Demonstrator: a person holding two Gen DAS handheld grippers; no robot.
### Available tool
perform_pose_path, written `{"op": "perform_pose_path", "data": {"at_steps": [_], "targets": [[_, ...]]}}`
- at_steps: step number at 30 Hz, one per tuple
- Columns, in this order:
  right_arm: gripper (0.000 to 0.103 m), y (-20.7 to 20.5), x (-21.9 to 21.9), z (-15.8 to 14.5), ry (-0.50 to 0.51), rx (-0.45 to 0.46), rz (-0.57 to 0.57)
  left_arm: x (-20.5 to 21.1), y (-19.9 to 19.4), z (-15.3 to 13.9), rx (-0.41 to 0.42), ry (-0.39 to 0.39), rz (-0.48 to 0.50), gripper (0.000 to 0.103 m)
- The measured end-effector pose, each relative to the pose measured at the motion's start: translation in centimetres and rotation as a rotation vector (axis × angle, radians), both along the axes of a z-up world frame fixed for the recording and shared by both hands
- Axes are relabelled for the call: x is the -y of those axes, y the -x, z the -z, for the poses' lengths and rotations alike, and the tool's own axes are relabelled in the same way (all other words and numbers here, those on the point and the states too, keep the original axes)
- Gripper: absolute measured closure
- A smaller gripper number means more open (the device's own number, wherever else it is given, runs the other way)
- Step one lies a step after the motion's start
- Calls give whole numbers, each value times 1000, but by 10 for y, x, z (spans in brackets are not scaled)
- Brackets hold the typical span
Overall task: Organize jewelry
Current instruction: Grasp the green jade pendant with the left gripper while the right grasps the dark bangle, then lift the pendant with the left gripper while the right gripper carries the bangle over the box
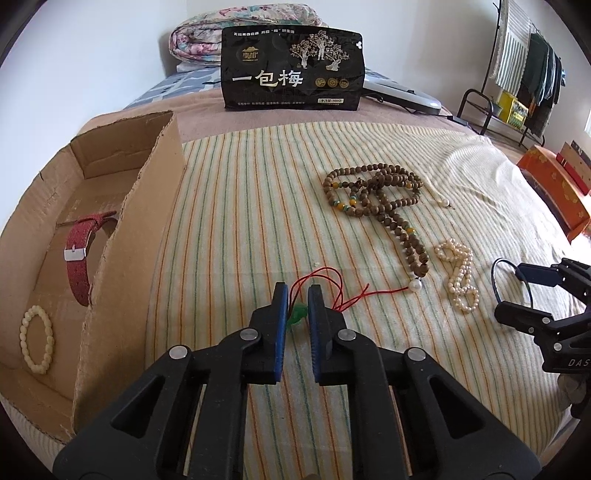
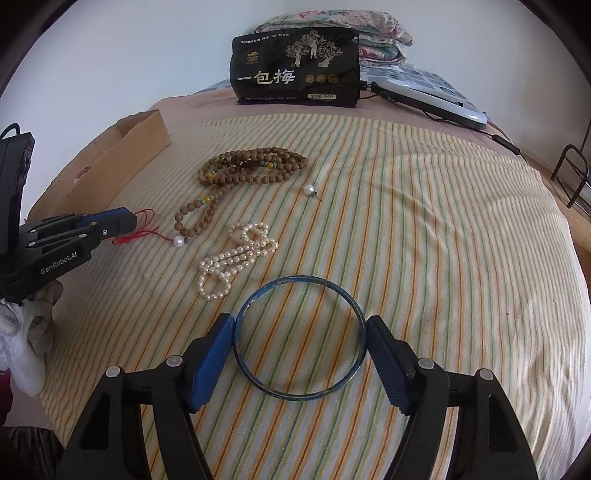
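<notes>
My left gripper is shut on a green pendant whose red cord trails right over the striped bed cover. To its left an open cardboard box holds a red watch strap and a cream bead bracelet. My right gripper has both blue pads against the sides of a blue bangle lying flat on the cover. Beyond it lie a pearl strand, a brown wooden bead necklace and a single pearl earring. The left gripper shows at the left edge.
A black snack bag stands at the back of the bed before a folded quilt. A silver flat device with a cable lies to its right. Off the bed's right side are a clothes rack and an orange box.
</notes>
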State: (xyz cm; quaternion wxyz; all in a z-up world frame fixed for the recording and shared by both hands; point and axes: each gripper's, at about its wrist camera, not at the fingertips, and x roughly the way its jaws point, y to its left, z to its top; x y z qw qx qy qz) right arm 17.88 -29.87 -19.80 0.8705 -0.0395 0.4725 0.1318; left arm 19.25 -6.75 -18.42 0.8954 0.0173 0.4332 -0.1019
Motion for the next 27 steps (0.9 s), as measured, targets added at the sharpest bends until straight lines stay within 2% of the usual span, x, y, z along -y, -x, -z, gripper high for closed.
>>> {"op": "perform_pose_path", "data": {"at_steps": [1, 3, 4, 10, 13, 16, 19, 20, 23, 27], "targets": [[28, 0, 0, 0, -2, 0, 1, -1, -1, 1, -12, 8, 3, 90], [28, 2, 1, -1, -8, -2, -1, -1, 0, 2, -10, -5, -3, 51], [28, 2, 1, -1, -11, -2, -2, -2, 2, 1, 4, -9, -5, 47], [28, 2, 1, 0, -18, -4, -2, -5, 3, 4, 9, -16, -17, 47], [28, 2, 2, 0, -22, -2, -2, -5, 2, 6, -5, -48, -35, 47], [28, 2, 2, 2, -27, -2, -3, -9, 3, 8, -25, -29, -62, 50], [28, 1, 2, 3, -27, 0, -3, -9, 5, 10, -30, -25, -78, 64], [28, 0, 2, 3, -26, 1, -3, -8, 6, 10, -29, -24, -73, 72], [28, 0, 2, 2, -27, 3, -4, -6, 8, 10, -15, -33, -70, 73], [28, 0, 2, 1, -35, 5, 0, -9, 10, 6, -11, -3, -70, 73]]}}
